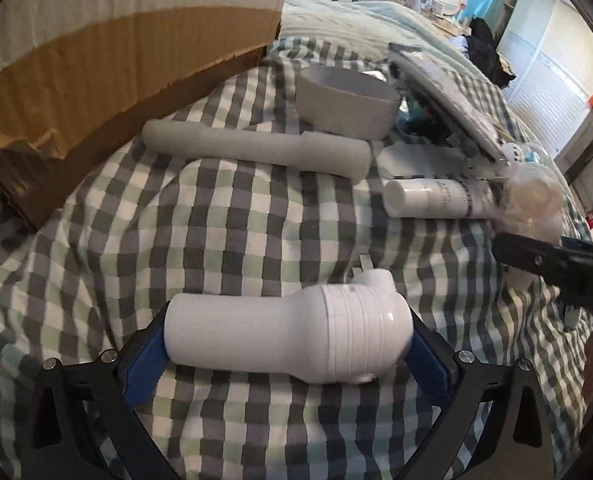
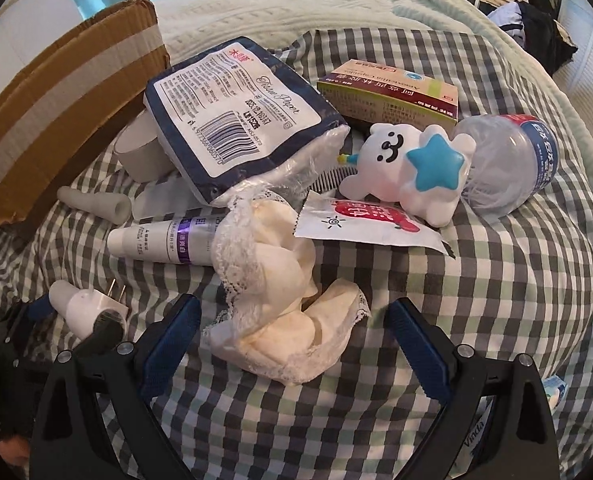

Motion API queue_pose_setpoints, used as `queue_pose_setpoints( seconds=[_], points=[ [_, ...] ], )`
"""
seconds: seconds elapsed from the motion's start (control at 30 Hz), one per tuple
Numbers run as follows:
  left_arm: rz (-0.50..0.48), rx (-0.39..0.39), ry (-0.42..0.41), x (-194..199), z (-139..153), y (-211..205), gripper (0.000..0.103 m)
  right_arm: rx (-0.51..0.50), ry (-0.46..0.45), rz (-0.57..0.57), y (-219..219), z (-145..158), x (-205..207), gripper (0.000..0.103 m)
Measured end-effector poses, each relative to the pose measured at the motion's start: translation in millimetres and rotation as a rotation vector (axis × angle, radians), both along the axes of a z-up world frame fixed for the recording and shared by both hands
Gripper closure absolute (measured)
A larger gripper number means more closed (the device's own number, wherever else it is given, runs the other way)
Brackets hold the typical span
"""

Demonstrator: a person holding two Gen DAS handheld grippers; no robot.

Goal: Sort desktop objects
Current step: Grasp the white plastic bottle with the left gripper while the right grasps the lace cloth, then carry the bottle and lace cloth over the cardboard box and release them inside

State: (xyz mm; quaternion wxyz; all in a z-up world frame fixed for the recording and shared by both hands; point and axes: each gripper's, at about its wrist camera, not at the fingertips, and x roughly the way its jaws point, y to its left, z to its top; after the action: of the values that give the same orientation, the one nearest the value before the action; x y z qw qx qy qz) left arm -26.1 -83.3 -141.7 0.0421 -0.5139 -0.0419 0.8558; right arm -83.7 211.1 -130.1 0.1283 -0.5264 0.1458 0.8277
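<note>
Your left claw (image 1: 288,344) grips the white plug-in device (image 1: 288,340) over the checked bedcover (image 1: 216,240). Your right claw (image 2: 294,344) stands wide around the lace cloth (image 2: 272,280), possibly not touching it.

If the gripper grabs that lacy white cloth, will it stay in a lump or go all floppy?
Probably floppy. The lacy white cloth lies crumpled in soft folds on the checked blanket, so it would likely droop and unfold when lifted. It looks thin, so probably light. The open right gripper may catch only one fold, leaving the rest dangling.
</note>
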Motion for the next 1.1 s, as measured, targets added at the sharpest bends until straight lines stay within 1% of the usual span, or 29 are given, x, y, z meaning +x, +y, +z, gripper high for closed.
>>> queue_pose_setpoints(
  seconds=[0.07,0.13,0.17,0.2,0.23,0.27,0.3,0.43,0.63,0.7,0.77,0.83,0.97,1.1],
  points=[
    [-0.013,-0.021,-0.009,-1,-2,2,0.001,0.012,-0.010,0.001,-1,-1,0,0.014],
    [-0.029,-0.043,-0.002,1,-3,6,0.002,0.029,-0.022,0.008,-1,-2,0,0.026],
    [-0.037,-0.047,0.001,2,-2,6,0.003,0.045,-0.030,0.009,-2,-2,1,0.029],
    [-0.043,-0.048,0.003,4,-2,7,0.003,0.067,-0.040,0.009,-2,-3,1,0.040],
    [-0.048,-0.050,0.003,5,-1,7,0.003,0.078,-0.046,0.013,-3,-3,1,0.054],
    [-0.048,-0.052,0.001,6,0,7,0.003,0.066,-0.044,0.018,-3,-3,2,0.061],
    [-0.046,-0.053,-0.003,7,1,6,0.003,0.048,-0.046,0.022,-2,-3,2,0.072],
    [-0.041,-0.051,-0.005,12,7,7,0.003,0.029,-0.043,0.035,-7,3,8,0.074],
    [-0.055,-0.058,0.032,19,30,14,0.003,0.025,-0.014,0.056,-15,22,22,0.075],
    [-0.028,-0.044,0.028,19,42,11,0.003,0.025,0.003,0.062,-21,33,24,0.075],
    [-0.004,-0.008,0.031,18,52,5,0.003,0.024,0.017,0.070,-21,39,20,0.075],
    [0.011,-0.001,0.048,19,62,0,0.003,0.016,0.039,0.079,-24,51,16,0.075],
    [0.017,-0.011,0.091,12,85,-2,0.003,0.007,0.085,0.101,-30,75,14,0.075],
    [0.013,0.006,0.166,9,116,-1,0.003,0.016,0.145,0.141,-39,107,10,0.075]
  ],
)
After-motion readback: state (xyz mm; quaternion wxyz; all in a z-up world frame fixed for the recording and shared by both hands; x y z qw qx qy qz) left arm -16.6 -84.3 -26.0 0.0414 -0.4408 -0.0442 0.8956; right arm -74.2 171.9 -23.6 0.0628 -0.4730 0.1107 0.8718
